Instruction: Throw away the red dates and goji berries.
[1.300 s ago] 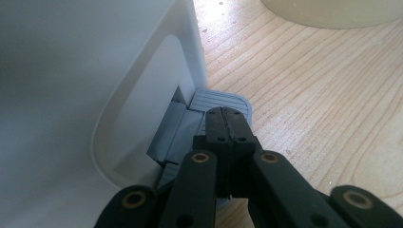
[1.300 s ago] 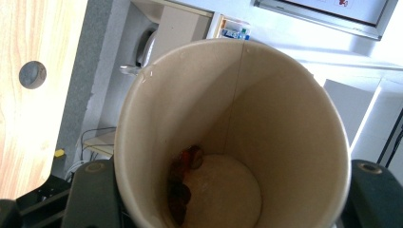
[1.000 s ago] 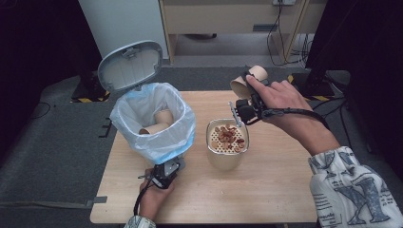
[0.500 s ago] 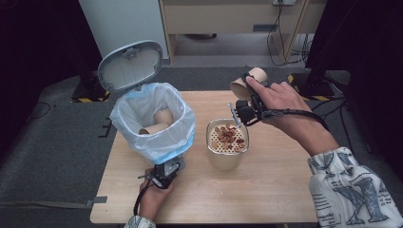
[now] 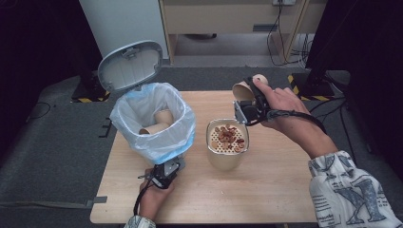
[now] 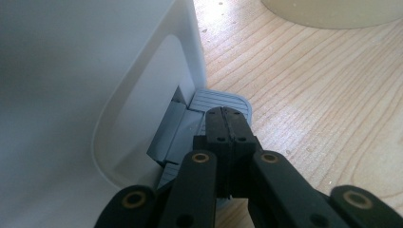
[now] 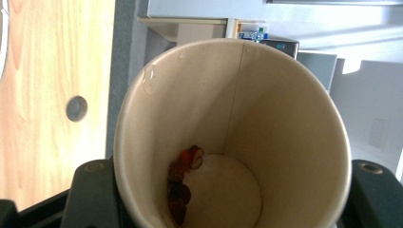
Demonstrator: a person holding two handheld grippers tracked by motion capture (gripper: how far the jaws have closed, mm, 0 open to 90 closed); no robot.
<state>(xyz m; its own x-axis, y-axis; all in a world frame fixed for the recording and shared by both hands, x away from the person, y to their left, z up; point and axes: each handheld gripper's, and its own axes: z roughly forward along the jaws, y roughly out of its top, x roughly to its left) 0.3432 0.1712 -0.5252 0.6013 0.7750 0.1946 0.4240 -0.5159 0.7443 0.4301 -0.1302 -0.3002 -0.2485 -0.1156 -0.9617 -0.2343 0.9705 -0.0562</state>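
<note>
Gripping a paper cup (image 5: 243, 90) by its thin, smooth wall, the right tool (image 5: 247, 111) holds it tipped on its side above the far right part of the pale wood-grain bench (image 5: 266, 190), mouth turned toward a round cream strainer bowl (image 5: 227, 151) whose perforated top carries reddish-brown scraps. In the right gripper view, a few dark red bits (image 7: 183, 183) cling inside the cup where wall meets white base. The left tool (image 6: 227, 124), jaws pressed fully together with nothing between them, rests on the ribbed grey pedal (image 6: 221, 100) at the foot of the white bin (image 5: 152, 123). The bin's rounded grey lid (image 5: 130, 65) stands open; its crinkled bluish liner holds two more paper cups. Bin and bowl stand just beside each other mid-bench. Bare board lies open along the near edge and the right side.
</note>
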